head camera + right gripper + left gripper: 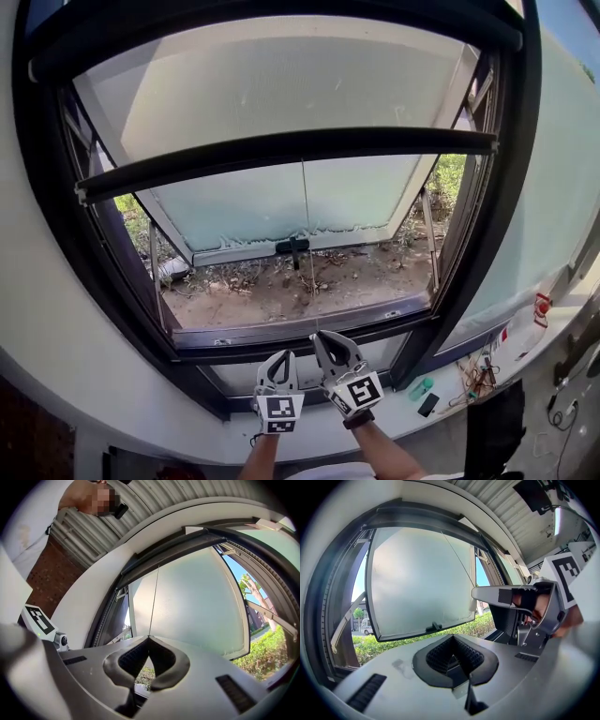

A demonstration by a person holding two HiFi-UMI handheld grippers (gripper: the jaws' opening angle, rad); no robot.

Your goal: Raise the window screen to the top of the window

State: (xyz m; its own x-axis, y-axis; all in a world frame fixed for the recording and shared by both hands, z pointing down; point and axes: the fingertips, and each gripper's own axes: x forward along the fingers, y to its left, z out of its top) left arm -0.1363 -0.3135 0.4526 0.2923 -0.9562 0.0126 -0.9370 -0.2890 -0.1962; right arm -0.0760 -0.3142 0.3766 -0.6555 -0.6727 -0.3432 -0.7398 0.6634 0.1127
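Screen: the roll-up window screen hangs partway up. Its dark, stiff bottom bar crosses the upper half of the opening, well short of the top of the dark metal window frame. The mesh is too fine to make out.
Cord: a thin pale pull cord drops from the middle of the bar straight down to the tongs.
Right tongs: the right tongs are clenched on the cord's lower end. In the right gripper view the cord rises from the closed tips.
Left tongs: the left tongs are pressed together with nothing between them, just beside the right pair and low before the frame.
Handling: the screen is probably light and limp, and only the bar is rigid. The cord looks slick and narrow, so it may slide through the pads under a hard pull.
Where to hold: the cord, or better the bar's centre, since an off-centre push would likely cock the bar in its side tracks.
Risk: if the roller is sprung, the bar could snap upward once freed.
Beyond: a frosted glass pane swings outward over bare ground.
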